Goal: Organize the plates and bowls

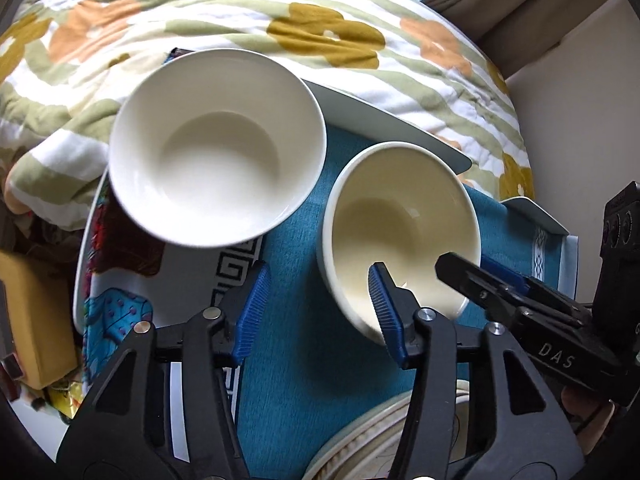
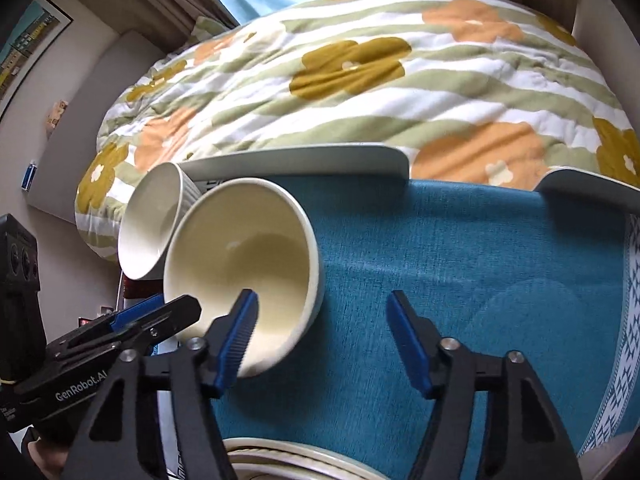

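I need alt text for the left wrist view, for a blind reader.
An open left claw reaches over a teal cloth toward a cream bowl, with a white bowl behind. The right claw approaches the cream bowl's right side.

We see a pale tray (image 2: 304,162) resting against a flowered quilt (image 2: 360,80), lined with a teal cloth (image 2: 460,264). On the cloth sit 2 bowls: a cream bowl (image 1: 404,232) near centre and a white bowl (image 1: 218,144) at its 10 o'clock. A ridged plate (image 1: 360,436) shows at 6 o'clock, and a patterned plate (image 1: 128,292) at 8 o'clock.
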A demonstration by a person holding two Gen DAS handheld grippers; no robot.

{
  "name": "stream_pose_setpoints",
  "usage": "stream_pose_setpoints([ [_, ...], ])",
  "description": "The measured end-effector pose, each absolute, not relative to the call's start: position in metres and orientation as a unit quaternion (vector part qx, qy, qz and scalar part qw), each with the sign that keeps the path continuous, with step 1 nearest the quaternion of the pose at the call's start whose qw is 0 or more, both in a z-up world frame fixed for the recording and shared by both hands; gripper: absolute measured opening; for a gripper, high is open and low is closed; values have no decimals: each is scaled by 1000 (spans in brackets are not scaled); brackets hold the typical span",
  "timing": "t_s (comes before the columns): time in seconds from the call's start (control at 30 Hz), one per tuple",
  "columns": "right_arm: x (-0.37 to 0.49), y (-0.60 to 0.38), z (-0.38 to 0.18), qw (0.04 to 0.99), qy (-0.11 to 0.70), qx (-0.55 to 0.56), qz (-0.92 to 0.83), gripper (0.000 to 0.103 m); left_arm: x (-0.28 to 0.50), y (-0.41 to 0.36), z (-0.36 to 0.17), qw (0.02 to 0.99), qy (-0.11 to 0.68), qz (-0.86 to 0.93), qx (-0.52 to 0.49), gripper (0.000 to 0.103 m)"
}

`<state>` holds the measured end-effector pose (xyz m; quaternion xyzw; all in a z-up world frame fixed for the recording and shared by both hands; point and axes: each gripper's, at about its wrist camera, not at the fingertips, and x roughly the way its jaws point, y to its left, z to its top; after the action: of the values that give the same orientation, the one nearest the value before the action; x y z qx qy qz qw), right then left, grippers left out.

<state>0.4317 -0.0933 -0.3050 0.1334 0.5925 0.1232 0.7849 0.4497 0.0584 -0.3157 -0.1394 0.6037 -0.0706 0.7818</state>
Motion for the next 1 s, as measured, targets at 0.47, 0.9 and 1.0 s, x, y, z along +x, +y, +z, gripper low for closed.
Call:
stream_pose_setpoints([
  [0.47,436,-83,-310,778,597,139,139,17,463,47,-319,780,611,-80,-105,13],
  [0.9,425,-92,-286,796,572,141,138,17,455,35,-291,796,593,-83,-84,13],
  [1.0,416,-99,-273,802,564,140,135,17,449,29,-278,800,588,-88,-84,13],
])
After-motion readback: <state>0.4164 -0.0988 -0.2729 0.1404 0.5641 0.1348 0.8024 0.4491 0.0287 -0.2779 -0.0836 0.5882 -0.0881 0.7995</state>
